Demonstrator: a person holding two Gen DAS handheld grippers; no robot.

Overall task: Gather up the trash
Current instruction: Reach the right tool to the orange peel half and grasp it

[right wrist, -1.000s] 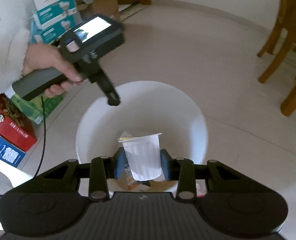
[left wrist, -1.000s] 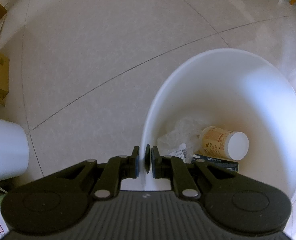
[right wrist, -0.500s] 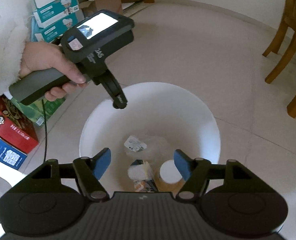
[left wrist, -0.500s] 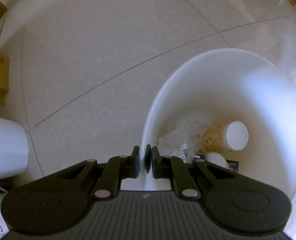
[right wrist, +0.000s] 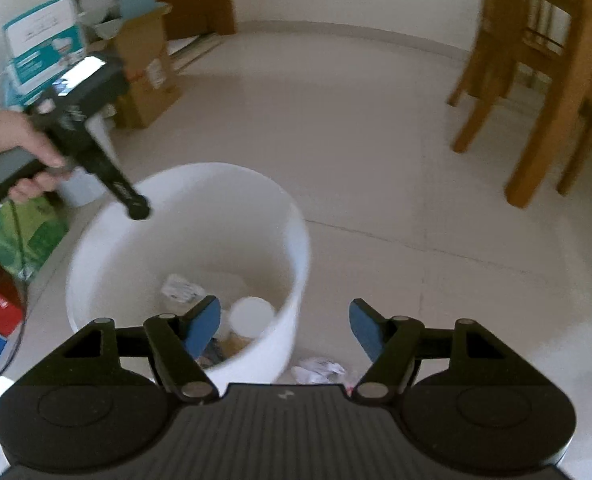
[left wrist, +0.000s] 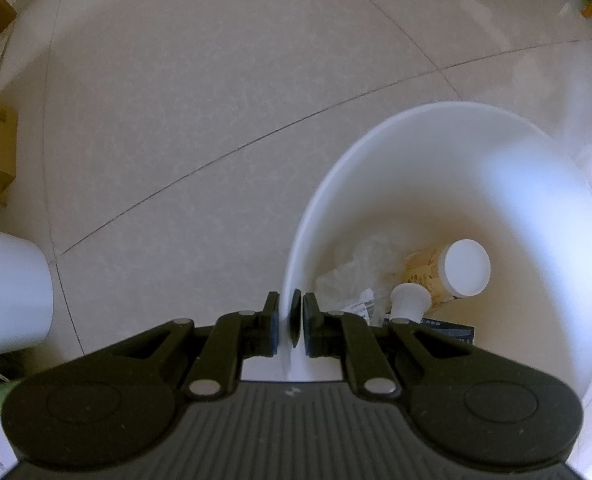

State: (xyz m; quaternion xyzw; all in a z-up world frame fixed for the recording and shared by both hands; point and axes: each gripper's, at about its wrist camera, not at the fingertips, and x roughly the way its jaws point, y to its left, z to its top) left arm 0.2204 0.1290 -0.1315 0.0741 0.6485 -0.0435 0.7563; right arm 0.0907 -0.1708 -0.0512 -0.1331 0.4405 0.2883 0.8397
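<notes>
Left wrist: left claw [left wrist: 287, 322] pinched white bin rim [left wrist: 296, 236], presumably steadying it; cup [left wrist: 447, 272], wrappers inside.
Right wrist: right claw [right wrist: 282, 326] spread wide, empty; crumpled paper [right wrist: 317, 368] on floor beside bin, likely next.

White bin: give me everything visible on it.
The white bin is a round, open-topped bucket that looks like smooth plastic, upright on the tiled floor. The left gripper is shut on its rim, pinching the wall. Inside lie a tan cup with a white lid, a small white cup, clear plastic wrap and a dark carton. A crumpled paper sits on the floor beside its base; contact is unclear.
</notes>
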